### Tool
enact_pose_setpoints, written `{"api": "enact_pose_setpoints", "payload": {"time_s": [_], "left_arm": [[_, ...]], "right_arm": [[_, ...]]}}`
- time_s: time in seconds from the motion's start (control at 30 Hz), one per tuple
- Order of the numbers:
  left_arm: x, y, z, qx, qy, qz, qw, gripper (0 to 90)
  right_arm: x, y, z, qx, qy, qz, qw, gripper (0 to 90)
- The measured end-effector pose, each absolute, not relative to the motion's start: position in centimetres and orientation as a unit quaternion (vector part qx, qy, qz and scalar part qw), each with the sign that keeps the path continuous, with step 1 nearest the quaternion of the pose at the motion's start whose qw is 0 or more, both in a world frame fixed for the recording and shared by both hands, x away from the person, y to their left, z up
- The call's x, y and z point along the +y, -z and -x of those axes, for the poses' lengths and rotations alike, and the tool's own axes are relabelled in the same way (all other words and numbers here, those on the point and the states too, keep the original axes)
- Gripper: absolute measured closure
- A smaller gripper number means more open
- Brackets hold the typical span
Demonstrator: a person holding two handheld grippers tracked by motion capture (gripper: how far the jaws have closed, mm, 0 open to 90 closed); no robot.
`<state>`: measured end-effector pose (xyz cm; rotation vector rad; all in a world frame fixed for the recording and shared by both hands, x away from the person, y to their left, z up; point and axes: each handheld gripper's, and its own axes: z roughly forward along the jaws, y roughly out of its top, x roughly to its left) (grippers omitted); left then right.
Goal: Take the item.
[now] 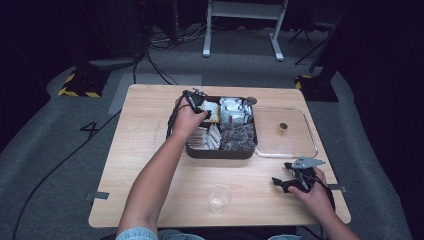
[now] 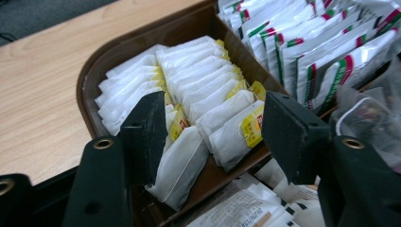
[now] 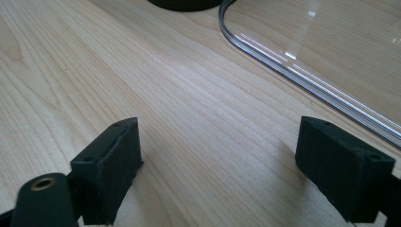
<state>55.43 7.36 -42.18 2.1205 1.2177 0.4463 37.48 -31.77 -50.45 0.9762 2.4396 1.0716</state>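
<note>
Left gripper [image 2: 210, 137] hangs over the back-left compartment of the brown organiser tray [image 1: 220, 151], jaws spread wide, bracketing the front of a row of white tea bags [image 2: 198, 90] with yellow tags. Nothing is gripped: the left jaw touches or nearly touches the nearest bag, which leans forward out of the row, while the right jaw stands clear of the pack. In the high view the same gripper [image 1: 200, 106] sits at the tray's far-left corner.

Moving right within the tray: white sachets with red-and-green stripes [image 2: 321, 52] stand in the neighbouring compartment; darker packets [image 1: 239, 136] fill the front right one.

Right of the tray, a clear lid [image 1: 285, 132] lies flat on the table with a small brown knob near its middle, so the tray is already uncovered.

Near the table's front edge stands an empty clear cup [image 1: 219, 198], well apart from the tray.

Right gripper [image 1: 290, 177] rests low over bare wood, jaws released and empty; its own view shows the lid's rim [image 3: 302, 75] just ahead.

Judgement: early stage. Lid off, bag picked out but not yet pinched. Left to do: close on one bag, lift it, presumably carry it to the cup.
</note>
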Motion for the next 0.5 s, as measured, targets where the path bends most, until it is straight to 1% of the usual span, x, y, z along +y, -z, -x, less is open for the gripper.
{"api": "enact_pose_setpoints", "payload": {"time_s": [0.17,0.2,0.23,0.5], "left_arm": [[6.8,43.2,-56.2,0.467,-0.142,-0.813,0.316,49.3],[6.7,43.3,-56.4,0.47,-0.135,-0.814,0.312,53.2],[6.7,43.5,-56.5,0.471,-0.136,-0.814,0.311,54.5],[6.5,44.3,-57.2,0.474,-0.115,-0.819,0.302,57.7]], "right_arm": [[-31.8,50.5,-37.5,0.85,-0.373,-0.339,0.151,15.3],[-31.8,50.5,-37.5,0.851,-0.373,-0.338,0.151,15.4],[-31.8,50.5,-37.5,0.851,-0.374,-0.338,0.151,15.4],[-31.8,50.5,-37.6,0.851,-0.374,-0.337,0.15,15.4]]}}
